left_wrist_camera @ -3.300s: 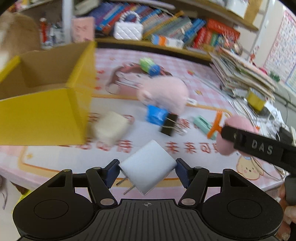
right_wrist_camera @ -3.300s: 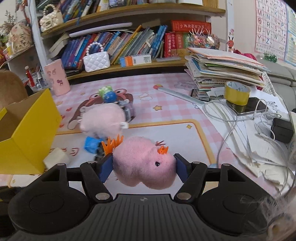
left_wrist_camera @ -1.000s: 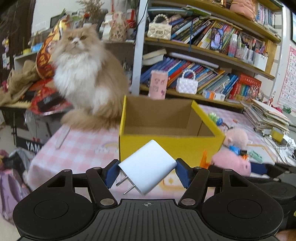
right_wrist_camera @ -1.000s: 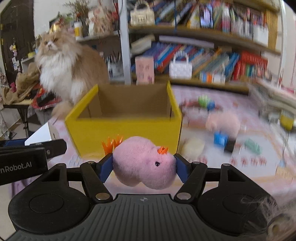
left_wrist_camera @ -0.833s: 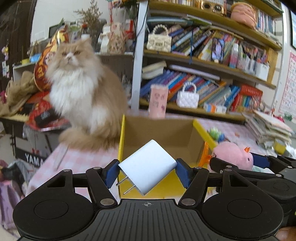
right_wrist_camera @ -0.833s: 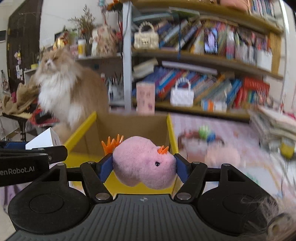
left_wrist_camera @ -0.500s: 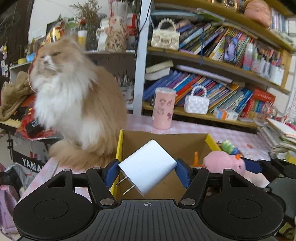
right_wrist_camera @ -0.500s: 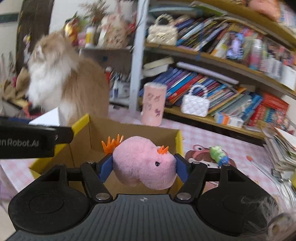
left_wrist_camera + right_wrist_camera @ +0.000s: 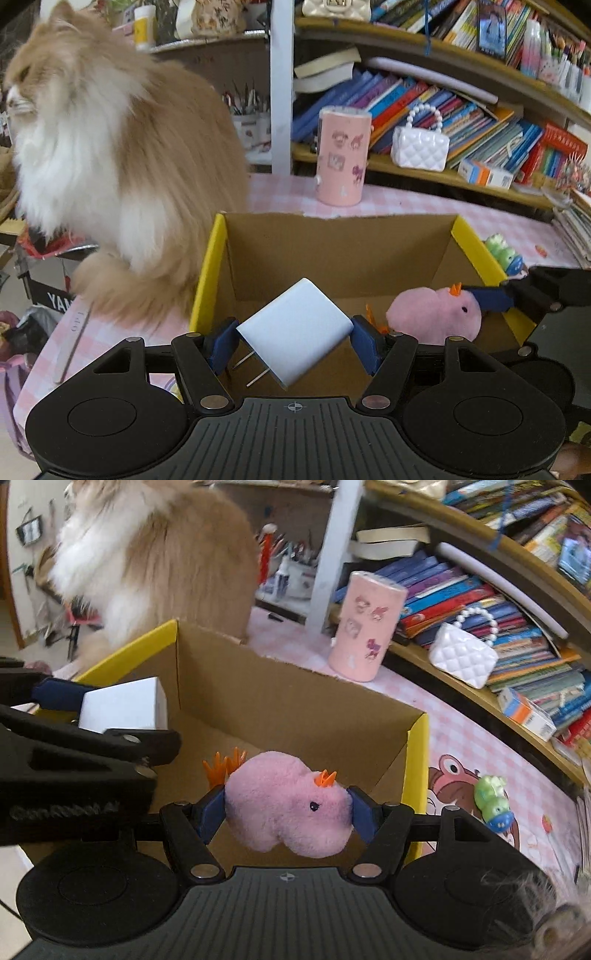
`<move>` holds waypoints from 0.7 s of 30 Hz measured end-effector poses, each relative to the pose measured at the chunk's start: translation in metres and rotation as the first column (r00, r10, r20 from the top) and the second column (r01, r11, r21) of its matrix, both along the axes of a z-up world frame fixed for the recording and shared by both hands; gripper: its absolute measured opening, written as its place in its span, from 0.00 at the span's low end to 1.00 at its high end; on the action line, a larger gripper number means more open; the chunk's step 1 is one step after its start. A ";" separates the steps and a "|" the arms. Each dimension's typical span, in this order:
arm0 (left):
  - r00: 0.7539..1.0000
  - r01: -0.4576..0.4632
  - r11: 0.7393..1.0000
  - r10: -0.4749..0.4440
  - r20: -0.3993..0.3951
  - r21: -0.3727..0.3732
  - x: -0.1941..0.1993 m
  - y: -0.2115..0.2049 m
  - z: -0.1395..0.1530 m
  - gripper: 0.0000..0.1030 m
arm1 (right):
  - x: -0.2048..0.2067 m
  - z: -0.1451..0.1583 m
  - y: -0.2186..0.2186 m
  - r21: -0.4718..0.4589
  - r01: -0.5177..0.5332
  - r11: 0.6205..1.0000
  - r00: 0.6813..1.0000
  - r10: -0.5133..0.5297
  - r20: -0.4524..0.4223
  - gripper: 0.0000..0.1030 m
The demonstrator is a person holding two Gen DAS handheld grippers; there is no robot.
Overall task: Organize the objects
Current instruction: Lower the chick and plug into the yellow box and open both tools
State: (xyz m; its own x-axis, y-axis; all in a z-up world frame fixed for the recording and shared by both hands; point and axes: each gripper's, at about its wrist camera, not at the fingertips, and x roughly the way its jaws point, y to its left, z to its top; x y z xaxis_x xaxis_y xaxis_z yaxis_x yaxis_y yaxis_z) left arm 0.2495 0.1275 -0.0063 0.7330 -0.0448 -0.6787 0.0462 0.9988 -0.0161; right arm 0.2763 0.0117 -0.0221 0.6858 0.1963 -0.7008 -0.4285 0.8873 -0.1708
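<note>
My left gripper [image 9: 293,341] is shut on a white plug charger [image 9: 295,332], prongs pointing down-left, held over the near left part of the open yellow cardboard box [image 9: 218,266]. My right gripper [image 9: 286,812] is shut on a pink plush chick [image 9: 288,808] with orange crest, held over the inside of the same box [image 9: 417,768]. The chick [image 9: 436,314] and right gripper fingers [image 9: 491,297] show at the right in the left wrist view. The charger [image 9: 122,703] and left gripper show at the left in the right wrist view.
A fluffy orange and white cat [image 9: 110,166] sits right beside the box's left side. A pink cup [image 9: 343,158], a white handbag [image 9: 419,149] and shelves of books stand behind. A green and blue toy [image 9: 493,801] lies on the pink mat right of the box.
Both grippers have moved forward and down over the open box, each still holding its object. The box interior now fills the middle of both views.
</note>
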 end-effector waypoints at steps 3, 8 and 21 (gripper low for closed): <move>1.000 -0.001 1.000 0.001 -0.013 -0.003 0.005 -0.003 -0.003 0.64 | 0.003 -0.001 0.001 -0.014 -0.009 1.000 1.000 0.009 -0.008 0.66; 1.000 -0.011 1.000 0.011 -0.006 0.000 0.006 -0.003 -0.002 0.66 | -0.002 0.001 -0.001 -0.002 0.007 1.000 1.000 -0.007 0.021 0.71; 0.987 -0.058 0.997 0.064 0.146 -0.042 -0.048 0.015 0.048 0.75 | -0.038 0.040 -0.018 0.133 0.065 0.989 0.986 -0.084 0.146 0.74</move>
